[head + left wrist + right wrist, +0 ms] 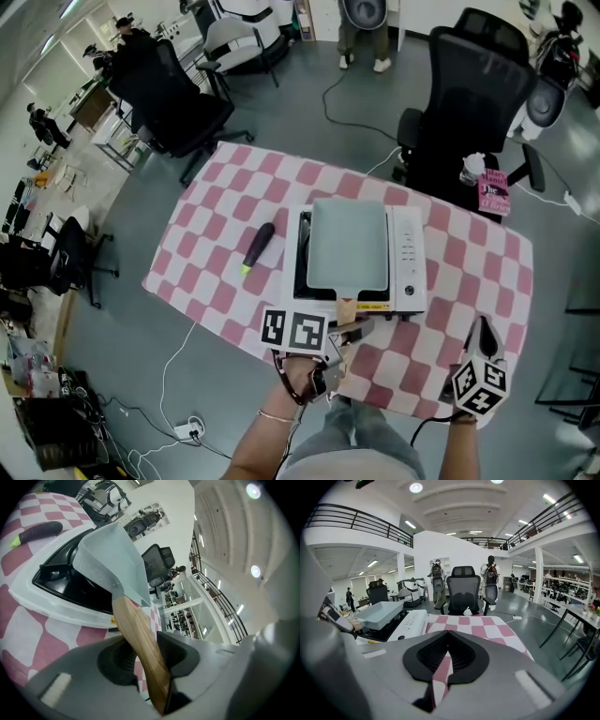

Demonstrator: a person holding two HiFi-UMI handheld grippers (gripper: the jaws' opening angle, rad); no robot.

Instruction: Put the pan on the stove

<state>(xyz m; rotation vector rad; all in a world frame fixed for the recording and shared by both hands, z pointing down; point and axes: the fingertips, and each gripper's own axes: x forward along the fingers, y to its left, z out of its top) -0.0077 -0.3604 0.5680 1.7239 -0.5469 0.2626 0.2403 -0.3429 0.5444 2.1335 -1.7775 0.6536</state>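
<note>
A pale grey-green square pan (349, 242) with a wooden handle (347, 307) lies over the black top of the white stove (408, 253) in the middle of the table. I cannot tell whether its base rests on the stove. My left gripper (349, 330) is shut on the handle (136, 639) at the stove's near edge, and the pan (110, 559) stretches away from the left gripper (140, 644). My right gripper (484, 330) hovers over the table's near right corner, right of the stove. The right gripper (446, 637) is shut on nothing; the pan (379, 613) shows at its left.
A pink-and-white checked cloth (216, 244) covers the table. A dark tool with a yellow-green tip (258, 247) lies left of the stove. Black office chairs (469, 103) (173, 98) stand beyond the far edge, one with a pink item (494, 192). Cables cross the floor.
</note>
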